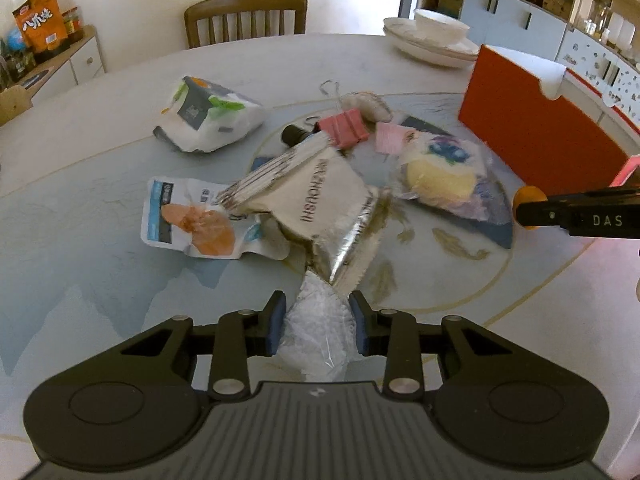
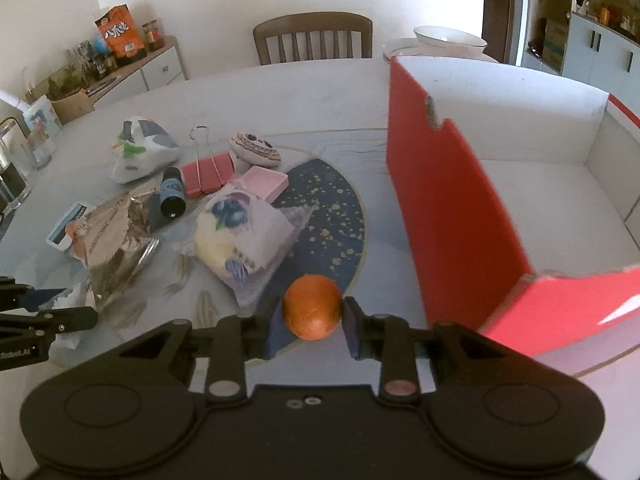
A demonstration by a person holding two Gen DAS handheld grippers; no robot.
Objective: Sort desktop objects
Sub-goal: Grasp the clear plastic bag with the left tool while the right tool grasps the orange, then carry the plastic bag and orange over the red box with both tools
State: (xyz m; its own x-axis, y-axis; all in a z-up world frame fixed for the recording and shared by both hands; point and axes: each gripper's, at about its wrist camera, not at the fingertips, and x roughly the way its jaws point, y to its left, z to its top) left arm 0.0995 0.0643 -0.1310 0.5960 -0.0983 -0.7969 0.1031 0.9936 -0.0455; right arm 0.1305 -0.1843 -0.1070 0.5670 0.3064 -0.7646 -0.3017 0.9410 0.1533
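My left gripper (image 1: pixel 318 326) is shut on a crumpled white plastic bag (image 1: pixel 316 336) at the near side of the pile. My right gripper (image 2: pixel 312 320) is shut on an orange (image 2: pixel 313 306), held just left of the red box (image 2: pixel 460 208); the orange also shows in the left wrist view (image 1: pixel 528 204). On the table lie a silver foil bag (image 1: pixel 316 196), a blue-and-orange snack wrapper (image 1: pixel 188 216), a white tissue pack (image 1: pixel 208 116), a pink binder clip (image 2: pixel 206 174), a dark bottle (image 2: pixel 172 194), a blueberry bread pack (image 2: pixel 244 232), a pink box (image 2: pixel 264 182) and a painted pebble (image 2: pixel 256 148).
The red box is open-topped with a white inside (image 2: pixel 540 184) and stands at the table's right. White dishes (image 1: pixel 432 36) stand at the far edge, a wooden chair (image 2: pixel 314 38) behind the round table (image 1: pixel 100 152). A glass (image 2: pixel 12 160) stands at far left.
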